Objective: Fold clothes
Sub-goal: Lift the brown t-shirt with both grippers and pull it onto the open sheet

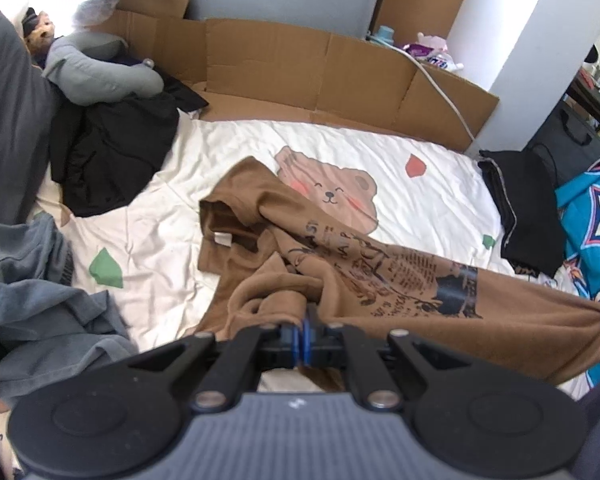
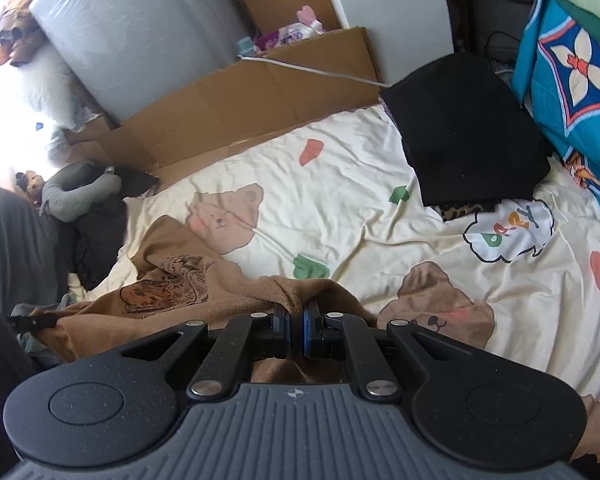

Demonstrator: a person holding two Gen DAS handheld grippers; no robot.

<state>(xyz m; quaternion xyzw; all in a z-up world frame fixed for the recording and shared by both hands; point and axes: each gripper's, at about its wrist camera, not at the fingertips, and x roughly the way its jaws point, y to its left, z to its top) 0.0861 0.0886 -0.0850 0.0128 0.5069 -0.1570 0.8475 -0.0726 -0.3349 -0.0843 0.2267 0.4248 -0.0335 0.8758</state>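
Both grippers pinch the brown T-shirt [image 1: 340, 264]: the left gripper [image 1: 302, 322] clamps bunched fabric between its jaws, and the right gripper [image 2: 296, 314] likewise. Ahead of the jaws the shirt (printed side up) drapes over the bear-print sheet [image 1: 400, 152].

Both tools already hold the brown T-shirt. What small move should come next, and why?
Probably draw the left tool and right tool apart and lift a little. Both are shut on the brown T-shirt, which lies bunched and creased on the bedsheet; spreading it flat should come before any fold.
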